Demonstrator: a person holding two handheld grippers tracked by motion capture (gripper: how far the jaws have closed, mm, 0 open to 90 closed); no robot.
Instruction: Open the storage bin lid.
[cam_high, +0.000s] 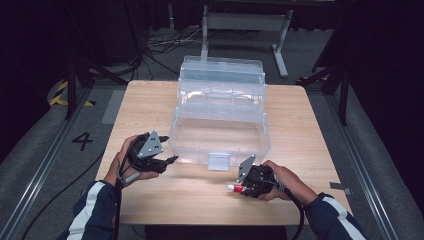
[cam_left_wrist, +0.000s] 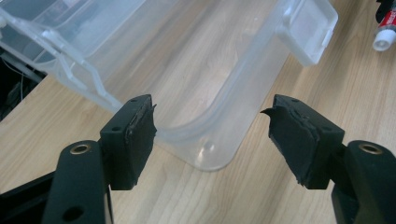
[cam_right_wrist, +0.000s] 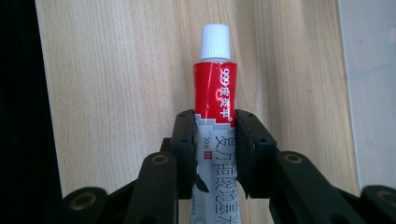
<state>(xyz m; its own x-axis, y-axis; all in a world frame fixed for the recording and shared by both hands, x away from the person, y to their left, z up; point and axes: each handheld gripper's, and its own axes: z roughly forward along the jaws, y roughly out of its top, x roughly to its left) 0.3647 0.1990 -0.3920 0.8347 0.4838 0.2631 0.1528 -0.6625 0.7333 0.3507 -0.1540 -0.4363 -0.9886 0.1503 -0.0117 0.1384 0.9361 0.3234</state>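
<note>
Table (cam_high: 150, 100): light wood-grain top, smooth, satin sheen. Storage box (cam_high: 220, 130): clear plastic, glossy, faintly frosted at the rim. Tube (cam_right_wrist: 215, 93): glossy red and silver-white skin, creased; ribbed white plastic cap. Gripper pads (cam_left_wrist: 140, 128): matt black, rough, frayed at the edges.

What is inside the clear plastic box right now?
Nothing shows inside the clear plastic box: the wooden table shows through its bottom. The raised upper trays are too hazy to judge. The ointment tube sits in the right gripper.
</note>
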